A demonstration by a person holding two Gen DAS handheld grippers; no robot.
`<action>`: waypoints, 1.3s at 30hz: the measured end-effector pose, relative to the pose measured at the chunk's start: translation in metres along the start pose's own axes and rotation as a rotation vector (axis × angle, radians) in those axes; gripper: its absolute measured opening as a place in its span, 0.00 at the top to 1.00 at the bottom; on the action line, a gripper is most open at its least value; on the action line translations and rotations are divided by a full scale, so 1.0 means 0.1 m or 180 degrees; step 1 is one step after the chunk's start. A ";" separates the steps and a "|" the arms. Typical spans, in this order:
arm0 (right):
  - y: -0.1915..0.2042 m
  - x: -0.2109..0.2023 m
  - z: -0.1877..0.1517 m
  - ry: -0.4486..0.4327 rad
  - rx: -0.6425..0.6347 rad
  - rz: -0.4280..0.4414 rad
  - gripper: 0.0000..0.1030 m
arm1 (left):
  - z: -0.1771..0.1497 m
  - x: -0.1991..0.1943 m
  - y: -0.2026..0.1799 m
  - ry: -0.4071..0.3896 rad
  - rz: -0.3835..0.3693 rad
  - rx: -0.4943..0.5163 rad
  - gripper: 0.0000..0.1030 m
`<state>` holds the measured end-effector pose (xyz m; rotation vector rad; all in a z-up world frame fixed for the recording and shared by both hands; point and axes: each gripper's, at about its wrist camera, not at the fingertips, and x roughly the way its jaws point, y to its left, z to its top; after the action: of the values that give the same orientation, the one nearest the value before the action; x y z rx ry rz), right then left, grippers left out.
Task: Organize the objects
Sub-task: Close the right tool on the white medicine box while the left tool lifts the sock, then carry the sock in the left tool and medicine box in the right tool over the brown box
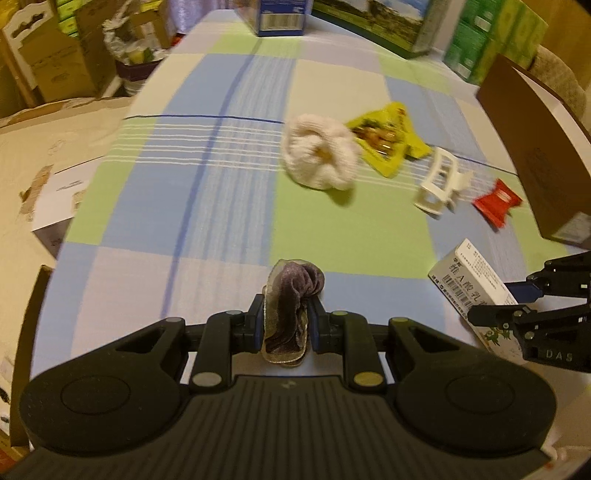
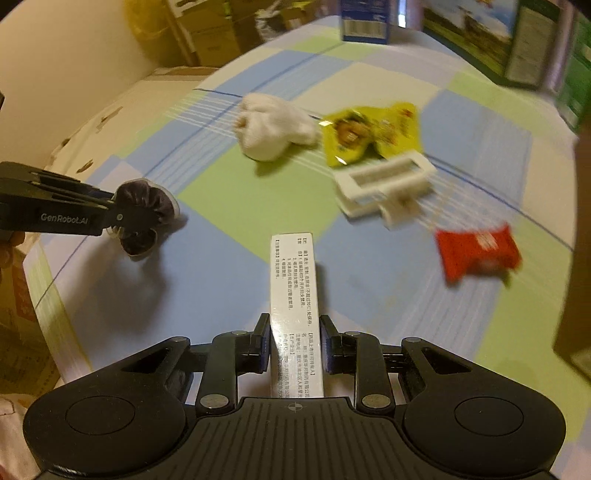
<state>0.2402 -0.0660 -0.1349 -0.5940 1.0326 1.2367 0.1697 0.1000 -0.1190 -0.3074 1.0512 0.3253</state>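
Note:
My left gripper is shut on a purple velvet scrunchie, held above the checked tablecloth; the same scrunchie and left gripper show at the left of the right wrist view. My right gripper is shut on a white medicine box, also seen at the right as the medicine box in the right gripper. On the cloth lie a white fluffy scrunchie, a yellow snack packet, a white hair claw and a red snack packet.
A brown cardboard box stands at the table's right edge. A blue carton and a landscape-printed box stand at the far end, green boxes behind. Cardboard boxes fill the floor to the left. Tablecloth left half bare.

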 end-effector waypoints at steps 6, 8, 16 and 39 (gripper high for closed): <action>-0.26 -0.21 -0.24 -0.0003 0.0248 -0.0126 0.78 | 0.01 0.03 -0.33 0.0035 -0.0165 0.0187 0.82; -0.37 -0.28 -0.32 -0.0012 0.0333 -0.0178 0.78 | 0.03 0.04 -0.45 0.0036 -0.0209 0.0259 0.82; -0.74 -0.53 -0.61 -0.0042 0.0606 -0.0329 0.78 | 0.10 0.05 -0.93 0.0023 -0.0376 0.0515 0.83; -1.42 -1.71 -0.88 -0.0617 0.0763 -0.0270 0.78 | 0.48 -0.37 -2.13 -0.0357 -0.0705 0.0750 0.83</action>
<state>0.3496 -0.2587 -0.0457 -0.3222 0.9646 1.0551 0.2767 -0.0787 -0.0448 -0.1888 0.9245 0.0183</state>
